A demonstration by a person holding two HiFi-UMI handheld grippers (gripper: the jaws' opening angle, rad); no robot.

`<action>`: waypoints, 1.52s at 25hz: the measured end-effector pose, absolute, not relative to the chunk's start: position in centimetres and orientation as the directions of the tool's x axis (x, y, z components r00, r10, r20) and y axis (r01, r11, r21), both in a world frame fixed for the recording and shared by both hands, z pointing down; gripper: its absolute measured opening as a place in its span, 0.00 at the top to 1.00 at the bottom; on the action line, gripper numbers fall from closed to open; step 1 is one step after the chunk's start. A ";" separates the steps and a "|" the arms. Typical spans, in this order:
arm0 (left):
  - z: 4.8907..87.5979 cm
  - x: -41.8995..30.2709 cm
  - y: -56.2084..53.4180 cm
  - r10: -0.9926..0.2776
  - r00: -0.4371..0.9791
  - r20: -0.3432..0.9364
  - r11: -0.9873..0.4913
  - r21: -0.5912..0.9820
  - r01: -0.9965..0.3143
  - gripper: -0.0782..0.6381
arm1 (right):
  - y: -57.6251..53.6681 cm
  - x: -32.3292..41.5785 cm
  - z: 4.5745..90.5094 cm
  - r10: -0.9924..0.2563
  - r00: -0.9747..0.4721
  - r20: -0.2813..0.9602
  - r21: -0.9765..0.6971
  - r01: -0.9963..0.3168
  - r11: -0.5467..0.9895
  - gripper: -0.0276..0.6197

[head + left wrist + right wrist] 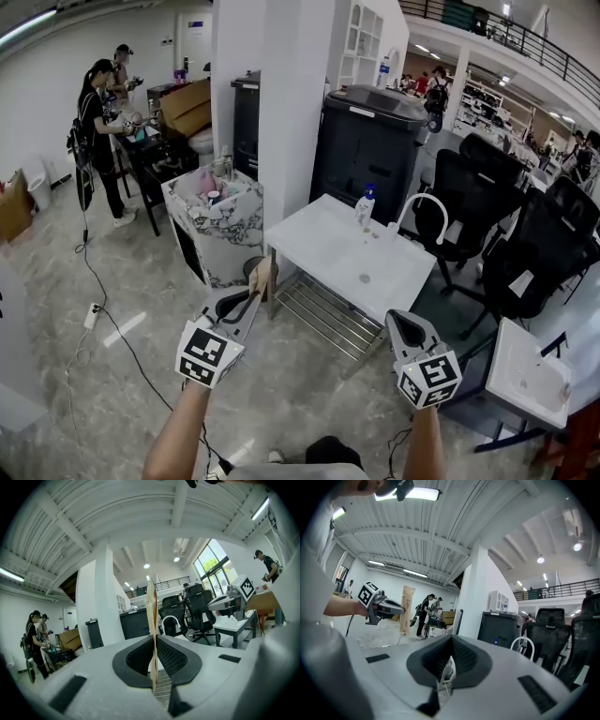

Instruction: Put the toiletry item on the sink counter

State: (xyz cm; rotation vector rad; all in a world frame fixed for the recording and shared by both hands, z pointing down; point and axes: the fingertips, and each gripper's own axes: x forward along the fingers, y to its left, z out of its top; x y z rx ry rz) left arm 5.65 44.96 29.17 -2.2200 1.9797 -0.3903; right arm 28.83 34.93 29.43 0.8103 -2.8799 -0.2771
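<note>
Head view showed the left gripper [242, 307] pinching a flat tan toiletry packet [261, 277] in the air near the white sink counter [319, 246], placing not yet done, while the right gripper [405, 328] was pressed together on nothing.

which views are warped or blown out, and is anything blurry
Both gripper views: strong fisheye, black corners, ceiling beams bowed. Right gripper view: ceiling lamp glares white. Left gripper view: window washed out, packet fairly sharp. Head view: milder bowing at edges, even light.
</note>
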 end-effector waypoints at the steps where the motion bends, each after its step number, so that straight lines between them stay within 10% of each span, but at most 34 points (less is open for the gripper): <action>1: 29.3 5.4 45.0 -0.990 0.101 0.099 -0.124 -0.271 -0.955 0.85 | 35.0 28.6 29.6 -0.526 -0.846 0.086 0.214 -0.500 0.839 0.96; 38: 36.0 -8.3 2.6 -0.962 -0.012 0.271 -0.053 -0.233 -0.971 0.85 | -8.2 13.5 38.3 -0.434 -0.883 0.178 0.108 -0.421 0.901 0.96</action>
